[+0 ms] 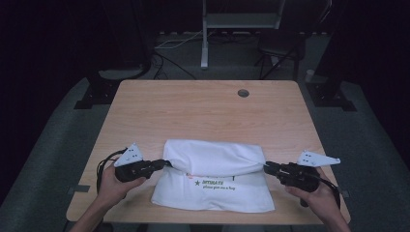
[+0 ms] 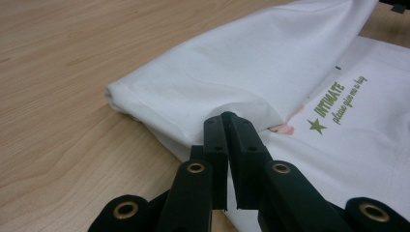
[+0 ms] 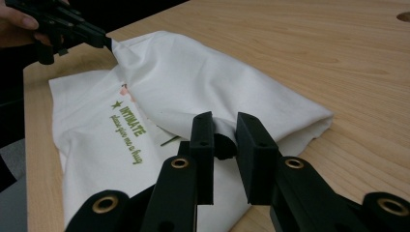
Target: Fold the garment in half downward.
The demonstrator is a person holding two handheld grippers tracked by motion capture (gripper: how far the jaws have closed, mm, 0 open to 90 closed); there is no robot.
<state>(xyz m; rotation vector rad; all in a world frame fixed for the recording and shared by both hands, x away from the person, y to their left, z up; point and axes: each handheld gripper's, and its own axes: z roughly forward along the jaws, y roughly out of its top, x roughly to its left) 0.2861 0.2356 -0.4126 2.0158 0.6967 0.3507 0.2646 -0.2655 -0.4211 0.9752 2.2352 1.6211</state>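
Observation:
A white cloth bag [image 1: 212,193] with green lettering [image 1: 217,183] lies flat near the front edge of the wooden table [image 1: 193,111]. Its top layer is folded over towards me and stretched between both grippers. My left gripper [image 1: 164,163] is shut on the fold's left corner; up close its jaws [image 2: 227,118] pinch the white cloth [image 2: 270,63] next to the lettering [image 2: 338,104]. My right gripper [image 1: 266,166] holds the right corner, its jaws [image 3: 223,121] slightly apart with cloth [image 3: 193,72] between the tips. The left gripper [image 3: 104,41] shows farther off, lifting the cloth.
A round cable hole [image 1: 243,93] sits near the table's far edge, right of centre. Bare wood spreads beyond the bag. Past the table, a white stand post [image 1: 205,38], cables and dark equipment legs stand on the grey floor.

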